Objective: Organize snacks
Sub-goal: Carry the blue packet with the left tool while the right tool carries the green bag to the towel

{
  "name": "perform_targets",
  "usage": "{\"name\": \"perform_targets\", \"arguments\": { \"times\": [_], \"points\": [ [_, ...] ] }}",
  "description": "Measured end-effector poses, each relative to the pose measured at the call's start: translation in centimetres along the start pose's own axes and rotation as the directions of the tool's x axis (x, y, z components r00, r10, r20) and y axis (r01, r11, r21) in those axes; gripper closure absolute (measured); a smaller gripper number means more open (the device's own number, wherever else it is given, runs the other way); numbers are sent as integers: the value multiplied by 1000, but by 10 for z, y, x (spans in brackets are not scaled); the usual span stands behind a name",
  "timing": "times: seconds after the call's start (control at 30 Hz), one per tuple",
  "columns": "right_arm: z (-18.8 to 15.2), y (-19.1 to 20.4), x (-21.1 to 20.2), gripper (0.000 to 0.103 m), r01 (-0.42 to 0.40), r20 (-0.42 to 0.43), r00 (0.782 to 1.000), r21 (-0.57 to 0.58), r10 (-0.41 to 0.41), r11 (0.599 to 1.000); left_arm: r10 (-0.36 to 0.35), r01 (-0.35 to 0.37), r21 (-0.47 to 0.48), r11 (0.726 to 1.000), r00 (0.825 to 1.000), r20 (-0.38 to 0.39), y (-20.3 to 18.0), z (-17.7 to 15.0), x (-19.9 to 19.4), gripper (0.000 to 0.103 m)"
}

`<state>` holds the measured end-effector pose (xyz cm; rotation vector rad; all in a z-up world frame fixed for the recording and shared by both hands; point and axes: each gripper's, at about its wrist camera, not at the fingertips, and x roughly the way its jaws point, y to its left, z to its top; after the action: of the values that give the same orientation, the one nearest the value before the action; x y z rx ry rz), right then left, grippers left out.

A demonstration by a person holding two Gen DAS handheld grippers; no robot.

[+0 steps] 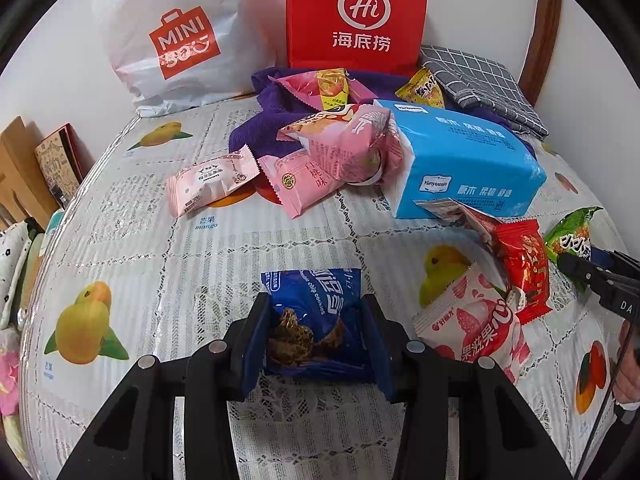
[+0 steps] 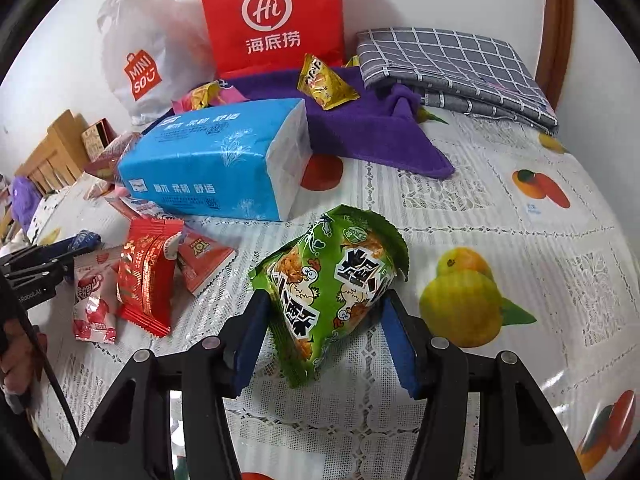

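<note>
Lying on the fruit-print tablecloth (image 1: 168,264), a blue cookie packet (image 1: 316,320) is clamped between the narrow pads of the left gripper (image 1: 316,340). A green snack packet (image 2: 336,292) is pinched by the right gripper (image 2: 324,340), its near end hidden. Farther off, a blue tissue pack (image 2: 216,164) partly hides pink packets (image 1: 320,160).

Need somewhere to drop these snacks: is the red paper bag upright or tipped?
Upright. The red paper bag stands at the table's back, logo level, behind the purple towel. Its mouth is out of frame.
</note>
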<state>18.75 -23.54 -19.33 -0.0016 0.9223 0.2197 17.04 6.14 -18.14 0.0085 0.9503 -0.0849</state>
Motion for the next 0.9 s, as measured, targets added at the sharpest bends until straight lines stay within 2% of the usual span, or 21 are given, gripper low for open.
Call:
{"name": "perform_targets", "arguments": {
  "times": [0.13,0.33,0.47,0.73,0.9],
  "points": [
    [1,-8,-3,57,-13,14,1000,42,13,999,-13,13,-33,999,1000,-9,3,-1,-6,62],
    [1,-9,-7,59,-13,7,1000,60,12,998,-40,40,-59,997,999,9,6,0,-25,62],
    [7,-10,-22,59,-50,23,999,81,48,995,-62,64,-56,996,998,32,4,8,-40,62],
    [41,-1,-68,59,-73,101,993,74,65,995,-83,87,-70,994,995,59,2,38,-57,62],
    [72,6,-89,59,-68,139,988,48,61,997,-123,128,-65,990,989,79,-1,62,-72,62]
  ]
}}
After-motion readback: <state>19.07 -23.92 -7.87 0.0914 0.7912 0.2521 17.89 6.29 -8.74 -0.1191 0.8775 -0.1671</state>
